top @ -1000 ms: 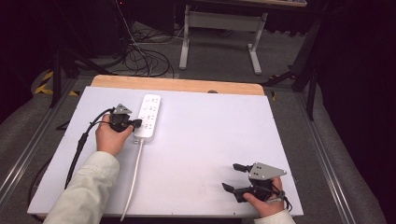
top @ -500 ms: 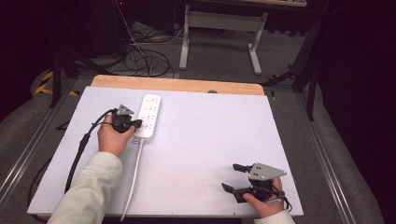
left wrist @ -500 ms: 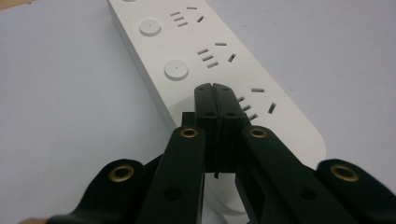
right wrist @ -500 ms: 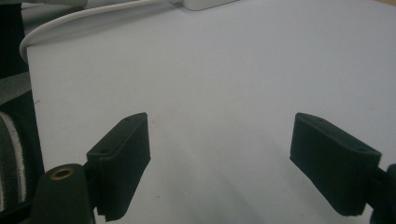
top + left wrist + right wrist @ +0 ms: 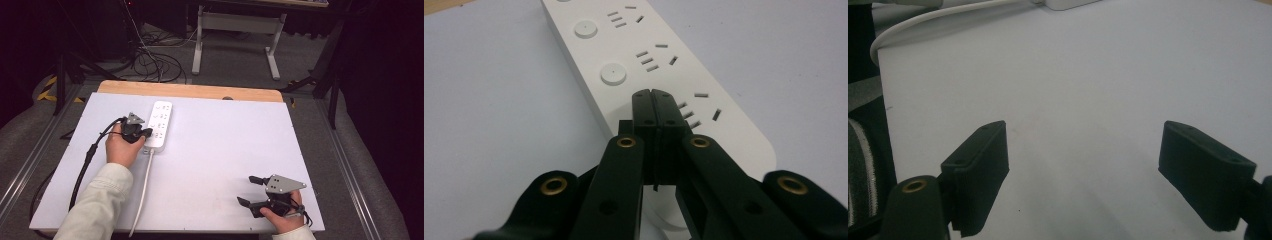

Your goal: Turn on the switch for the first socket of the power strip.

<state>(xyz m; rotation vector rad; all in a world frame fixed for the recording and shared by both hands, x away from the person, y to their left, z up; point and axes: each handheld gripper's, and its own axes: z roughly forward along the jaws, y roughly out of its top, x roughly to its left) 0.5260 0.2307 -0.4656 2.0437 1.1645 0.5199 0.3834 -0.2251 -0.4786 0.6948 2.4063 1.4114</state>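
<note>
Left gripper edges along the strip

Over the last second the left gripper (image 5: 146, 133), jaws pressed together, has crept slightly toward the near end of the power strip (image 5: 159, 124), its tips over the strip's near sockets; the hand (image 5: 120, 149) followed it.

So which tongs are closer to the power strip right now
Left. The left tongs are shut with their tips over the near end of the power strip. The right tongs sit open at the table's near right corner, well apart from it.
</note>
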